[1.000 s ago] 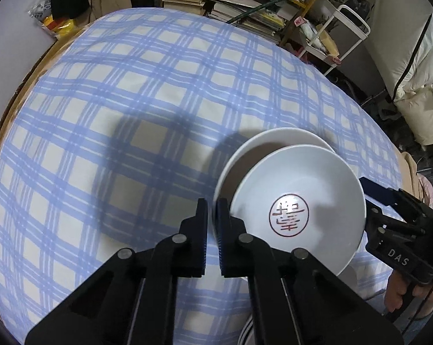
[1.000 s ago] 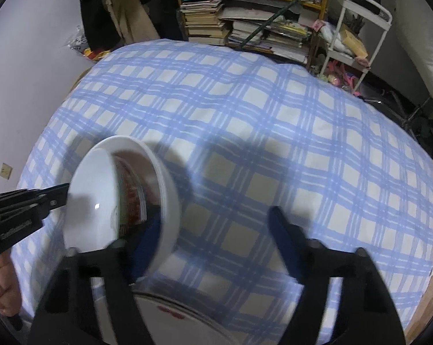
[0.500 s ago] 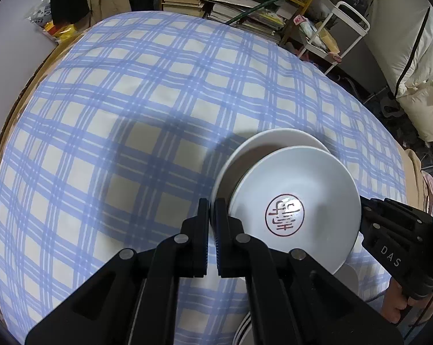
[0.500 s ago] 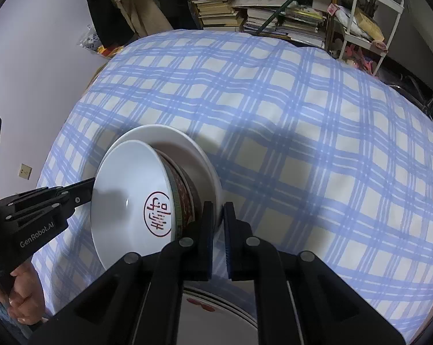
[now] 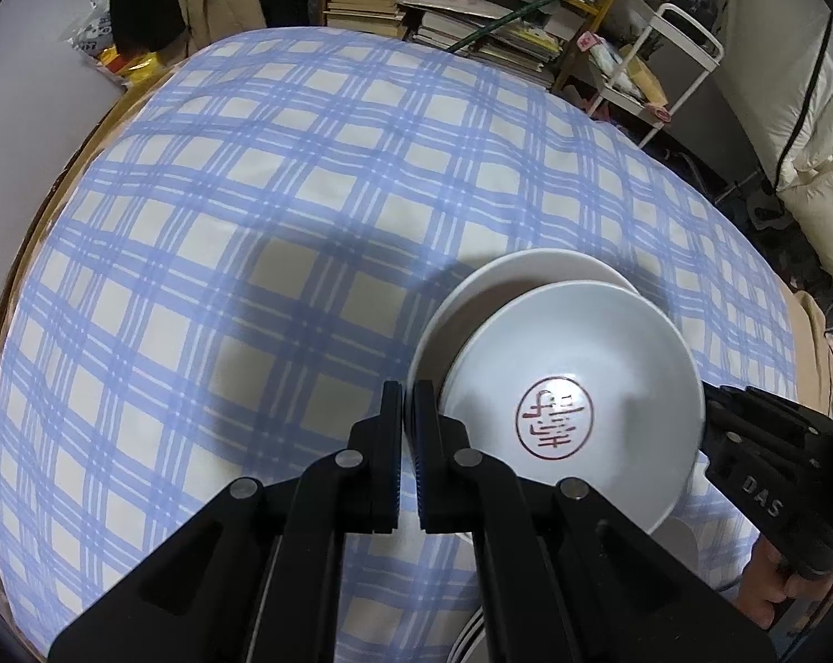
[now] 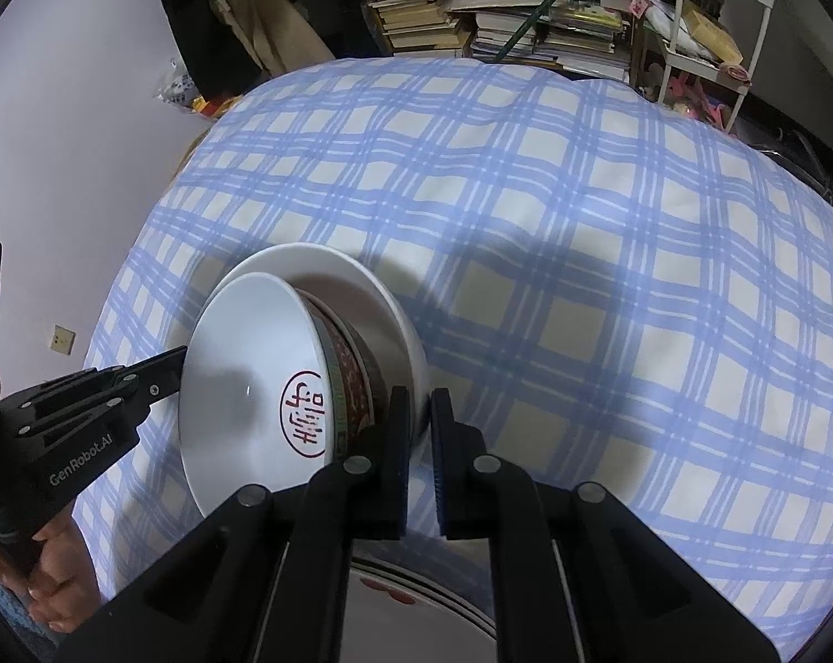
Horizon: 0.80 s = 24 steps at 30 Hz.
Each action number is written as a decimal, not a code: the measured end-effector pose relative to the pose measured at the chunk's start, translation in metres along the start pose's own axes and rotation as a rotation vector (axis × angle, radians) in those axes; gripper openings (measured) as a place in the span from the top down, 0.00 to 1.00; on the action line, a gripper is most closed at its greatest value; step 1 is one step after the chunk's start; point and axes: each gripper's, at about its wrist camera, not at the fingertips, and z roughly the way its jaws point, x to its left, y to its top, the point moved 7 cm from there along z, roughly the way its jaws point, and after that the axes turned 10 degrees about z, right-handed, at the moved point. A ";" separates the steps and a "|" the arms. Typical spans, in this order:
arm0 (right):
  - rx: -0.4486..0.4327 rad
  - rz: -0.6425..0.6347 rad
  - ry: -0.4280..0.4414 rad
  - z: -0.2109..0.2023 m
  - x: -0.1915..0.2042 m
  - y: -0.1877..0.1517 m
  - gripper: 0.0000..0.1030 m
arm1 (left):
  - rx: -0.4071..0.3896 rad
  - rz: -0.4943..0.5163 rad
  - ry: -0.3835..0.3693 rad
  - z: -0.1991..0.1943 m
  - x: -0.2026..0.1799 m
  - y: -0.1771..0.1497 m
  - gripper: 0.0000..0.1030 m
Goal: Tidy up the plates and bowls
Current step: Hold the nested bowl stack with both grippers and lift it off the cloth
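A white plate (image 5: 527, 276) carries a white bowl (image 5: 576, 375) with a red round mark inside and a red patterned outside (image 6: 355, 381). Both are held up above the checked tablecloth (image 5: 250, 221). My left gripper (image 5: 408, 403) is shut on the plate's left rim. My right gripper (image 6: 420, 414) is shut on the plate's right rim (image 6: 405, 342). In the right wrist view the bowl (image 6: 250, 364) sits on the plate, tilted towards the left gripper. Each gripper shows in the other's view, at opposite sides of the plate.
Another plate with red marks (image 6: 416, 602) lies below the right gripper at the near table edge. Its rim shows in the left wrist view (image 5: 469, 630). Stacked books on shelves (image 5: 449, 5) and a white rack (image 5: 687, 55) stand beyond the table.
The right gripper has shut on the plate's rim; one second ago its fingers were wide apart. Plate and bowl have risen slightly and the views have shifted a little.
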 end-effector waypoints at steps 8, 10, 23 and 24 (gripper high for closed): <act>0.002 0.015 0.030 0.000 0.000 0.002 0.89 | 0.018 -0.085 -0.102 0.005 0.009 0.000 0.97; 0.005 0.021 0.031 0.000 0.000 0.002 0.89 | 0.026 -0.091 -0.119 0.006 0.011 0.000 0.96; 0.058 0.010 0.022 0.004 0.000 0.001 0.89 | 0.033 0.015 0.019 0.003 -0.004 0.001 0.98; 0.059 0.012 0.022 0.004 0.000 0.001 0.89 | 0.032 0.021 0.036 0.003 -0.005 0.001 0.98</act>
